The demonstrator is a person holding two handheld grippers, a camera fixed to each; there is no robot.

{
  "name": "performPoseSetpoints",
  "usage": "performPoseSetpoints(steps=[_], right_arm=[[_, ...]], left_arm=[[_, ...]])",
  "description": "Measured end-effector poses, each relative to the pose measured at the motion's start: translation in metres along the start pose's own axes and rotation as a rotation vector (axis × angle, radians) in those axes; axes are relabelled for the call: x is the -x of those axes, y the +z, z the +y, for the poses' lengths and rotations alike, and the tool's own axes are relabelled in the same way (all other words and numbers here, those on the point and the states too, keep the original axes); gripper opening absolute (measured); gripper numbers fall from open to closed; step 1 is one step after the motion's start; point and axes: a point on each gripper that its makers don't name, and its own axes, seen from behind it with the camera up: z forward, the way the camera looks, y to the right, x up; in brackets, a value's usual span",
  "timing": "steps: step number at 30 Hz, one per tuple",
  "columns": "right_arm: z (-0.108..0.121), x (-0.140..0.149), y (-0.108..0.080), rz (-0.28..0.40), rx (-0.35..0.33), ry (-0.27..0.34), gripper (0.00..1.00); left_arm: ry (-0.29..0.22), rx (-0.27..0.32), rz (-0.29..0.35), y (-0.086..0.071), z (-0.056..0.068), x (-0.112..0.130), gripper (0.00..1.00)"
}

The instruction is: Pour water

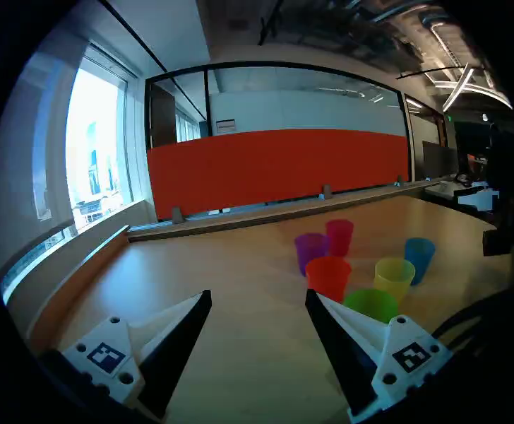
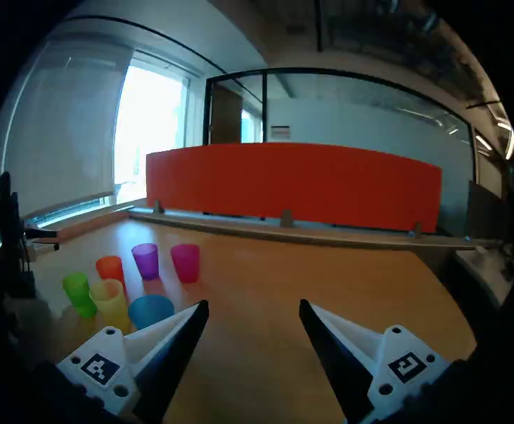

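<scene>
Left gripper (image 1: 257,293) and right gripper (image 2: 252,303) gape empty — reaching into the tight cluster of cups (image 1: 327,275), we risk knocking neighbours over.

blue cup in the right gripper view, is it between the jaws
No, the blue cup stands on the table, off to the left of both open jaws.
</scene>
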Motion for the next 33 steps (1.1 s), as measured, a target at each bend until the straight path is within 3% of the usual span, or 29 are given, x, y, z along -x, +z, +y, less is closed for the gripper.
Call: performPoseSetpoints(steps=[6, 24, 33], right_arm=[[0.004, -0.012, -0.010, 0.056, 0.070, 0.003, 0.99], [0.021, -0.067, -0.026, 0.239, 0.246, 0.019, 0.99], [0.023, -0.075, -0.025, 0.232, 0.265, 0.021, 0.99]], left_arm=[[-0.018, -0.033, 0.036, 0.003, -0.003, -0.007, 0.99], [-0.148, -0.118, 0.221, -0.004, -0.009, -0.060, 0.99], [-0.125, -0.146, 0.266, -0.003, -0.007, -0.059, 0.99]])
